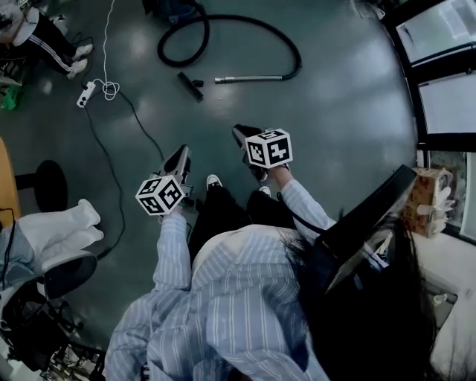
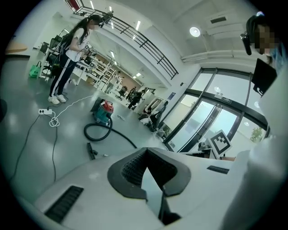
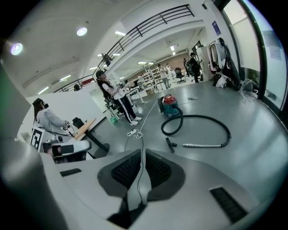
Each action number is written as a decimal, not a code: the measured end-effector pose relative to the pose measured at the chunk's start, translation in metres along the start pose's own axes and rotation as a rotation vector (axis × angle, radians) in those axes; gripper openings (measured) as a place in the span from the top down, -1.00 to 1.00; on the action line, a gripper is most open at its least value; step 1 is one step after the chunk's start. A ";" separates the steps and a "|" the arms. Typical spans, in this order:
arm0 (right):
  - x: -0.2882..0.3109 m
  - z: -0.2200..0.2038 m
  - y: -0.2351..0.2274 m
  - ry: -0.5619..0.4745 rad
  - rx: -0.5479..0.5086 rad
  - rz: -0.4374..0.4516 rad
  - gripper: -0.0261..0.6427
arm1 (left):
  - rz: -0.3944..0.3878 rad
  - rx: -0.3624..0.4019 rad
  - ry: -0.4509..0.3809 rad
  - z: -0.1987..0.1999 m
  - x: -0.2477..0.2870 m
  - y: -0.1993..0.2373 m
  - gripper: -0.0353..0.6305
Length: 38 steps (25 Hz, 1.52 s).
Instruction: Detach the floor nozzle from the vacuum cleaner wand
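The black floor nozzle (image 1: 190, 85) lies on the grey floor far ahead, a small gap from the free end of the metal wand (image 1: 249, 78). A black hose (image 1: 286, 48) curves from the wand back to the vacuum cleaner (image 1: 175, 9). Both grippers are held in the air well short of them. My left gripper (image 1: 181, 155) and right gripper (image 1: 242, 135) are shut with nothing between the jaws. The nozzle (image 2: 91, 150) and red-teal vacuum (image 2: 102, 112) show in the left gripper view past the left gripper (image 2: 146, 152). The nozzle (image 3: 170, 144) and wand (image 3: 202, 145) show beyond the right gripper (image 3: 141, 153).
A white power strip (image 1: 86, 94) with a white cord and a black cable (image 1: 111, 164) lie on the floor at the left. A person (image 1: 44, 41) stands at the far left. A chair (image 1: 63, 271) is near left, a desk (image 1: 446, 253) and windows at right.
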State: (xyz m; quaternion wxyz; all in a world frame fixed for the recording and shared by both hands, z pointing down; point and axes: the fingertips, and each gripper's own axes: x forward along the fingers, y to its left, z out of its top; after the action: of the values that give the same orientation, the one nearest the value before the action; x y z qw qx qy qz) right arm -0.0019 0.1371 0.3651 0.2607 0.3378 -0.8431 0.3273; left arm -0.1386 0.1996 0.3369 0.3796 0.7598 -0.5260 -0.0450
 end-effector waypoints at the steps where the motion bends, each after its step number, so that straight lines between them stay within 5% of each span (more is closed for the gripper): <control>1: -0.010 -0.006 -0.003 0.001 -0.009 0.003 0.80 | -0.005 0.000 -0.003 -0.006 0.001 -0.012 0.88; 17: -0.170 -0.131 -0.080 0.020 -0.077 0.091 0.80 | 0.057 0.060 -0.020 -0.158 0.007 -0.198 0.88; 38: -0.188 -0.161 -0.055 0.023 -0.152 0.157 0.80 | 0.084 0.095 -0.093 -0.169 -0.031 -0.212 0.88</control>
State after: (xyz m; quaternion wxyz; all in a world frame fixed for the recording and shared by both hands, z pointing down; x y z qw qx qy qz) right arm 0.1938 0.2983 0.3663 0.2688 0.2462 -0.8862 0.2858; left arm 0.0891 0.3487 0.3142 0.3200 0.7513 -0.5759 -0.0391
